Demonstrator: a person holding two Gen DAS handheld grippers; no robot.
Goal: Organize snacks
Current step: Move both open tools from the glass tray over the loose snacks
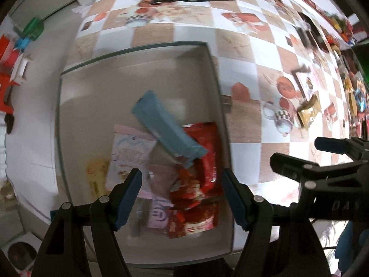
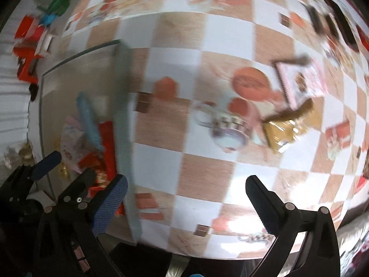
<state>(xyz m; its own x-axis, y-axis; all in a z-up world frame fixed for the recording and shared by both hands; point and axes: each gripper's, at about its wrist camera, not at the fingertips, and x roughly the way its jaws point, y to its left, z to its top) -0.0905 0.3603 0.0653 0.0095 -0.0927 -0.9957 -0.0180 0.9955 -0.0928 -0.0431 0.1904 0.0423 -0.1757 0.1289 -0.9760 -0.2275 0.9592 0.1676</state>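
The left gripper [image 1: 182, 198] hangs over the box [image 1: 214, 73] with its jaws apart, gripping nothing. A blue bar [image 1: 166, 129] lies atop red packets [image 1: 207, 152] inside. The right gripper [image 2: 184, 205] is spread wide over the checkered tablecloth [image 2: 226, 37], near a gold packet [image 2: 286, 129].

Motion blur smears both views. In the box [image 1: 208, 73], print on the red packets [image 1: 207, 145] and the pink packet [image 1: 129, 154] is unreadable; the blue bar [image 1: 166, 127] hides parts of both. Right of the box, the gold packet [image 2: 286, 129] shows no legible label. Far snacks [image 1: 341, 25] beyond it are too small to identify. Frame edges cut off both grippers' bodies.
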